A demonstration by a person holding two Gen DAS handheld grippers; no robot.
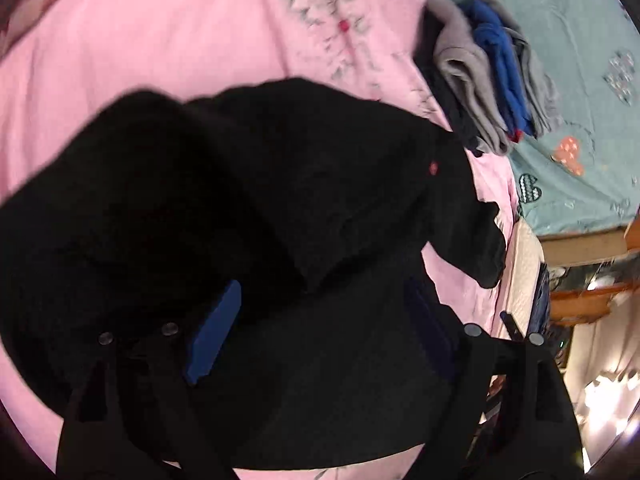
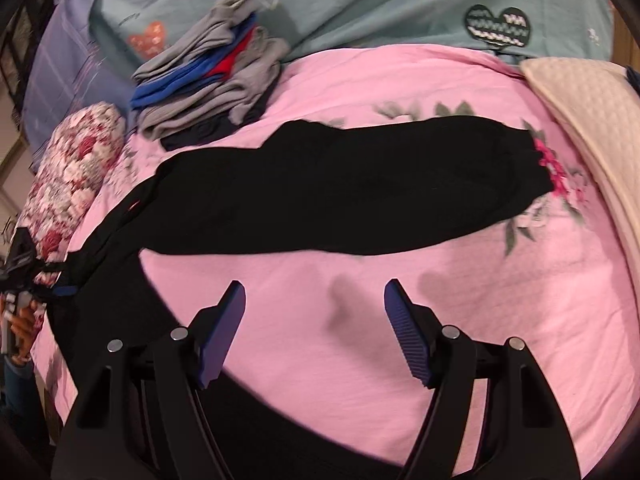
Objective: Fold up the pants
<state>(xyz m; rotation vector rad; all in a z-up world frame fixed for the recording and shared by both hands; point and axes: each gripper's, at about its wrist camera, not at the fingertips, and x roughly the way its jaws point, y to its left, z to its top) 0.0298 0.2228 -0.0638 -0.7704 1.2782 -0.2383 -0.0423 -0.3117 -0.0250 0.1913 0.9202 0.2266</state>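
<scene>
Pink floral bedsheet (image 2: 360, 340) underneath, spread across a bed. Black pants (image 2: 340, 196) laid lengthwise over that sheet in the right wrist view, one end by a pink flower print, other end trailing off toward lower left and bunching there. Same black pants (image 1: 280, 200) heaped up and filling most of the left wrist view, draped over the left gripper (image 1: 320, 344); blue pads set apart with dark cloth between and over them, yet whether anything is pinched: cannot tell. Right gripper (image 2: 316, 332) spread wide above bare pink sheet, just short of the pants, holding nothing. Stack of folded grey, blue and red clothes (image 2: 208, 76) beyond the pants, at the sheet's edge. Teal heart-print blanket (image 2: 360, 4) further back. Cream waffle-textured cloth (image 2: 592, 120) off to the right. Floral red-and-white pillow (image 2: 76, 168) at left.
</scene>
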